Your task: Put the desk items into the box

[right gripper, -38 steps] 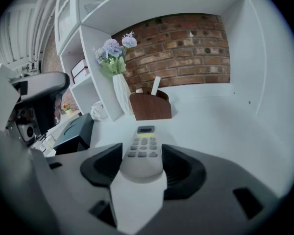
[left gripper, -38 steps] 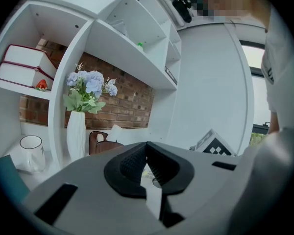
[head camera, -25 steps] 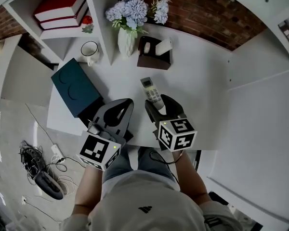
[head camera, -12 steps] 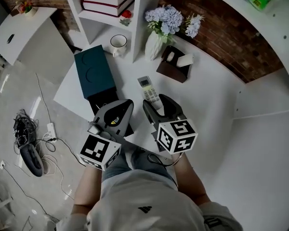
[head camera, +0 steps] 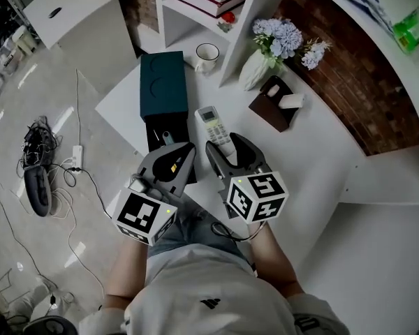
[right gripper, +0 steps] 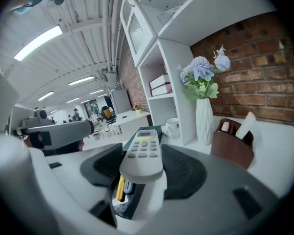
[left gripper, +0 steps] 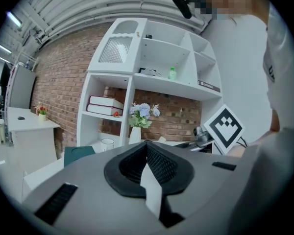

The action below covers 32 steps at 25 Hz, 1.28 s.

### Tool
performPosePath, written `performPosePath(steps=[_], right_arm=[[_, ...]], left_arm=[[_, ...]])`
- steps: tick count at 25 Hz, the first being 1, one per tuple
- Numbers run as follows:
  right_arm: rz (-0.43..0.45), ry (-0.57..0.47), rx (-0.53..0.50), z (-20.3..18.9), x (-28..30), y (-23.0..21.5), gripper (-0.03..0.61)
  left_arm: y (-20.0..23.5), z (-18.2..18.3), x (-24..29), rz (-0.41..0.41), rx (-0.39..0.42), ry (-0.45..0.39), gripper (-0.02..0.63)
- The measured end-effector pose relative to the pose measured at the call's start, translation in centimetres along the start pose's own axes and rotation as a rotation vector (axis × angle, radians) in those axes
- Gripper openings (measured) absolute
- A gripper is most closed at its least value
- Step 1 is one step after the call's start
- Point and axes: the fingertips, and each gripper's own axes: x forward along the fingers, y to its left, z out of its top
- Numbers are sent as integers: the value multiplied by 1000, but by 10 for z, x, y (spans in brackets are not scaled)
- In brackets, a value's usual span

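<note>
My right tongs [head camera: 230,152] clamp the remote [head camera: 213,124] by its end so I can swing it over the open box [head camera: 153,132]; left tongs [head camera: 176,160] (closed, empty) wait alongside.

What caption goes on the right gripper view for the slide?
Right gripper clamped on a white remote control, with the open box, mug and flower vase beyond.
</note>
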Motion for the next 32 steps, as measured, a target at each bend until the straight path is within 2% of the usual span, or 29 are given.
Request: performPosePath(steps=[8, 15, 21, 32], right_arm=[[125, 28, -33, -7, 13, 35, 255], [193, 71, -59, -19, 31, 68, 255], [207, 108, -78, -28, 46, 87, 255], [182, 226, -117, -69, 69, 91, 255]], left_arm=[[9, -7, -31, 122, -15, 0, 12], [29, -12, -64, 212, -35, -4, 12], [46, -13, -88, 249, -56, -12, 12], [62, -21, -105, 268, -83, -24, 12]])
